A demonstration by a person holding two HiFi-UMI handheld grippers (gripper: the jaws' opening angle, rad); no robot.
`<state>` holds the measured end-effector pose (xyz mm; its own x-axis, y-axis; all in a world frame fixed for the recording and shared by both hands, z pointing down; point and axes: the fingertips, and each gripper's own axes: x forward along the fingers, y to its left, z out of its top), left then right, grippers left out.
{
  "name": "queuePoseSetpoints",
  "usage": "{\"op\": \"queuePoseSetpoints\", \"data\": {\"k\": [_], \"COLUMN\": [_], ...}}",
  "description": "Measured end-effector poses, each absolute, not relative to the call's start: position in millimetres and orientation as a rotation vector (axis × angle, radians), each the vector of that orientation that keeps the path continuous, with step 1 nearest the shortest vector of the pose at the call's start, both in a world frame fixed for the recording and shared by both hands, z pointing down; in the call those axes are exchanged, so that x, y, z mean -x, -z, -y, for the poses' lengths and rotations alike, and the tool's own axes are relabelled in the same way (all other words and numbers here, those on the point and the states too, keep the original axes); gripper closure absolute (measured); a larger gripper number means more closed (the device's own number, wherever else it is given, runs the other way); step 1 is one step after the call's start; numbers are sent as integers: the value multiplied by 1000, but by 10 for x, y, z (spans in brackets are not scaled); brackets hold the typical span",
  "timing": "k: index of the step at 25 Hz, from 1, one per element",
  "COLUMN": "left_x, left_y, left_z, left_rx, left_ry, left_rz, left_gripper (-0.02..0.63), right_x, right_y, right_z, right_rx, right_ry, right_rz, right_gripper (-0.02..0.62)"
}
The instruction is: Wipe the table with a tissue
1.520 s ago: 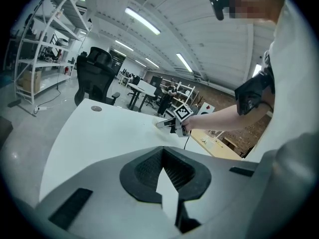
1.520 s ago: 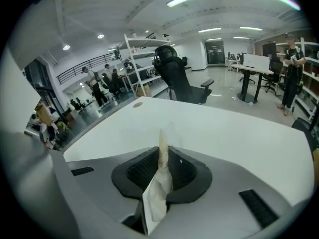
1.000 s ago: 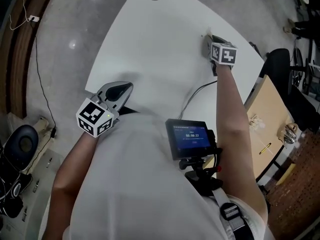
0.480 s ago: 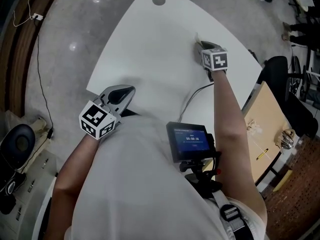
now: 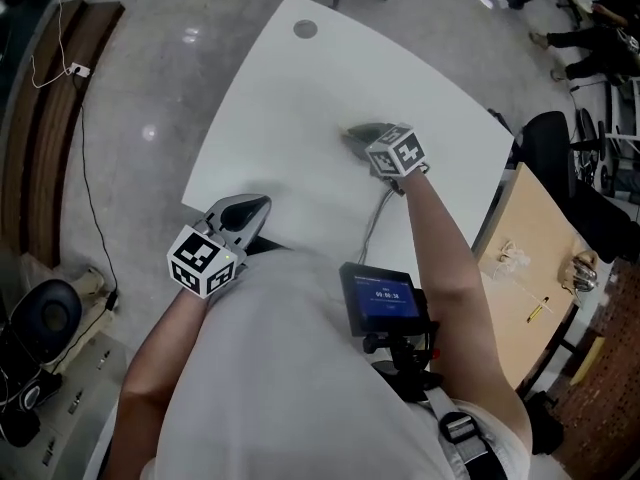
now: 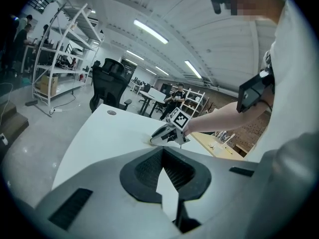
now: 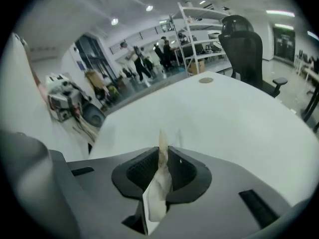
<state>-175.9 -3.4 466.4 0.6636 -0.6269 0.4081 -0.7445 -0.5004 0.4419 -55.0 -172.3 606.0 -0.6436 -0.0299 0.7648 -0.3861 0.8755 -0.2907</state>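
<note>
Far left: grey floor (image 5: 130, 88), crossed by a thin dark cable (image 5: 85, 183).

Left gripper (image 5: 256, 206): at the near left edge of the white table (image 5: 290, 98), pointing across the top. Jaws clenched, tips drawn together, nothing gripped; only a sliver of white tabletop visible behind the tips in the left gripper view. Marker cube toward the person's side, over the forearm.

Table, far end: one round grey grommet (image 5: 305, 29) near the edge, well apart from both grippers.

Right gripper (image 5: 352, 133): near the middle of the table, angled down, tips at the surface. Jaws grasping a tissue (image 7: 158, 183): a crumpled off-white strip pinched upright between the pads, its thin upper end protruding past the tips. Tissue location: in the right gripper, low over the middle of the tabletop; contact with the surface not clear.

Behind the right gripper: a grey lead (image 5: 372, 223) trailing over the table toward the person.

Below it: a small lit screen (image 5: 385, 296) mounted at the person's chest.

Right: a black chair (image 5: 548, 143) beside the table edge, then a light wooden bench (image 5: 540, 238) with small items on it.
</note>
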Motion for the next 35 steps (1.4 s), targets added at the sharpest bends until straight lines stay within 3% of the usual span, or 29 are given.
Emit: {"op": "queuePoseSetpoints", "data": {"k": [5, 14, 25, 35], "left_x": [1738, 1555, 1351, 1236], "left_y": [-4627, -4625, -4560, -4683], "left_z": [-1, -15, 14, -105], "left_rx": [-2314, -2407, -2528, -2588], "left_ry": [-252, -277, -304, -336], "left_rz": [1045, 920, 760, 590], "left_gripper": [601, 600, 601, 601], "right_x": [747, 253, -394, -777], "right_y": [-5620, -5200, -5002, -4721], "right_z": [1279, 885, 635, 73], "right_rx": [-318, -599, -1047, -1399], "right_ry": [-792, -890, -925, -736], "right_rz": [2454, 2539, 2537, 2530], "right_gripper": [531, 531, 531, 531]}}
